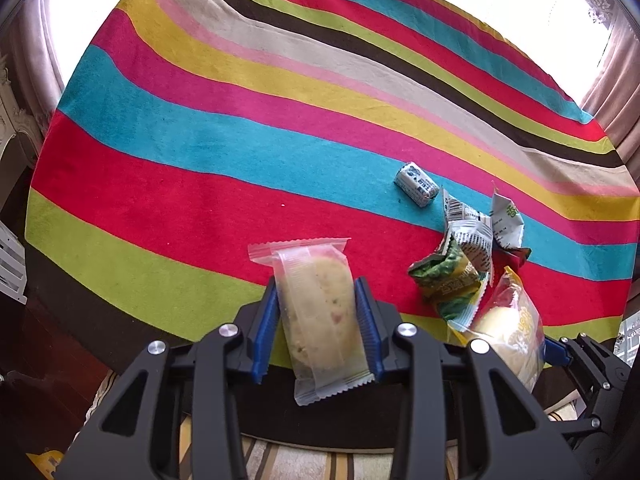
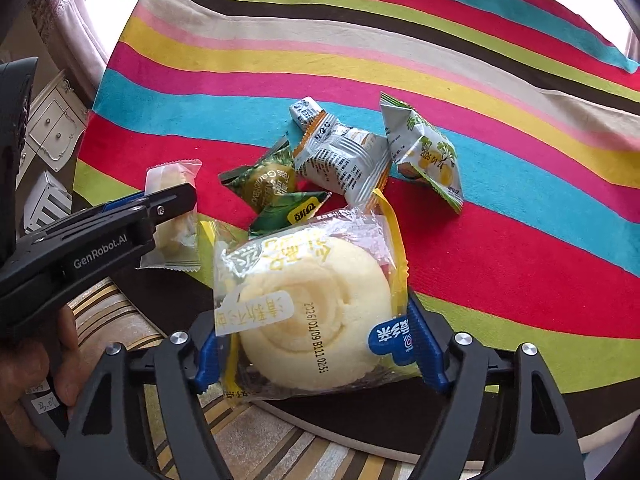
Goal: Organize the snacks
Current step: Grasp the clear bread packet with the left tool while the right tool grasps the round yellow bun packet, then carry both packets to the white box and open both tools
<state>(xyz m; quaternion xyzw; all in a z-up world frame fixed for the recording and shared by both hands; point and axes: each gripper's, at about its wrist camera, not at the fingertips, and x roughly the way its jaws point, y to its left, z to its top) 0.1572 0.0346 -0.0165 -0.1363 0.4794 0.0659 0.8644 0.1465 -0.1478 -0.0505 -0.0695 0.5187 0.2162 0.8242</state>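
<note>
My left gripper (image 1: 316,284) is shut on a clear-wrapped pale cake (image 1: 316,320), held just above the near edge of the striped cloth (image 1: 200,152). In the right wrist view the same cake (image 2: 172,176) sticks out past the left gripper (image 2: 176,200). My right gripper (image 2: 316,312) has its blue pads against both sides of a round swirl bun in a clear yellow-trimmed packet (image 2: 316,304). That bun packet (image 1: 508,328) stands tilted at the right of the left wrist view. Loose snacks lie just beyond: two dark green packets (image 2: 264,184), a grey-white packet (image 2: 344,160), a green-white packet (image 2: 428,152) and a small blue-white one (image 1: 416,184).
The striped cloth stretches far beyond the pile. A striped beige cushion (image 2: 256,440) lies below the cloth's near edge. A white drawer unit (image 2: 52,128) stands off to the left, and a person's hand (image 2: 24,368) grips the left tool's handle.
</note>
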